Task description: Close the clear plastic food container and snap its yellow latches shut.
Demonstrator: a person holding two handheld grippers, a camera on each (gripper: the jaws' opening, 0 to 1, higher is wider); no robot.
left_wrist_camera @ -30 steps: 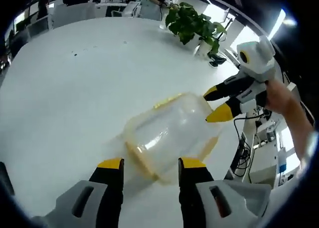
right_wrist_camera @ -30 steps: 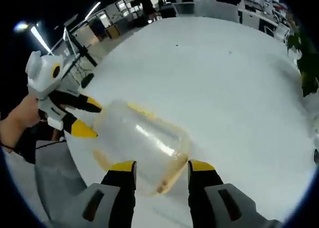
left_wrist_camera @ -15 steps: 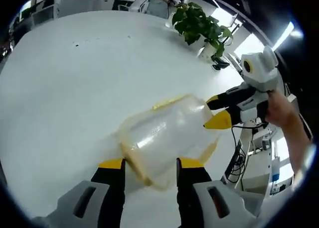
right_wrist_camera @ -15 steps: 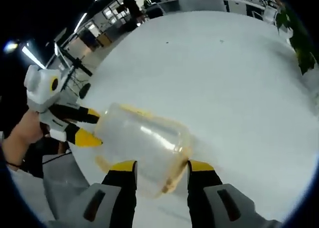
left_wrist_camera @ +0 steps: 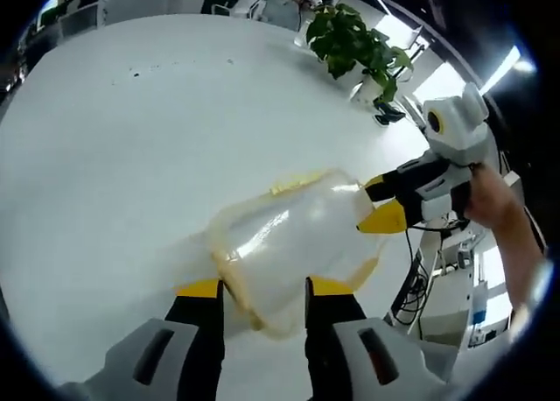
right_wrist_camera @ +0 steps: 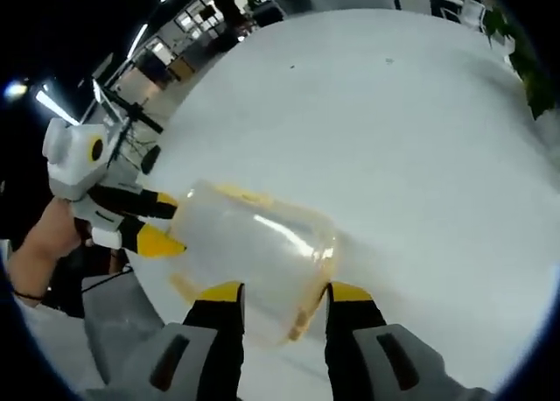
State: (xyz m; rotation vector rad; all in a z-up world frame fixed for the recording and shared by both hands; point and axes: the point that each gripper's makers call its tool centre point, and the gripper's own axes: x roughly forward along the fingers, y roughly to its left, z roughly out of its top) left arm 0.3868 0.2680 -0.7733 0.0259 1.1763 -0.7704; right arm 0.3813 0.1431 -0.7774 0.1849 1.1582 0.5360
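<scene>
Container (left_wrist_camera: 293, 235) on white table (left_wrist_camera: 114, 156), both tongs (left_wrist_camera: 262, 289) (right_wrist_camera: 276, 293) parted around its ends.

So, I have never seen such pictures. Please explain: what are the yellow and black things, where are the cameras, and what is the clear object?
A person holds a two-jaw tool in each hand. Each tool carries a fisheye camera looking forward along its jaws. One picture is the left gripper view, with the left claw at the bottom; the other is the right gripper view, with the right claw. Each claw meets the clear container from an opposite end, with its jaws on either side of that end. Whether they pinch it, I cannot tell. The container has yellow edges and sits on a white table. A plant stands at the far edge.
</scene>
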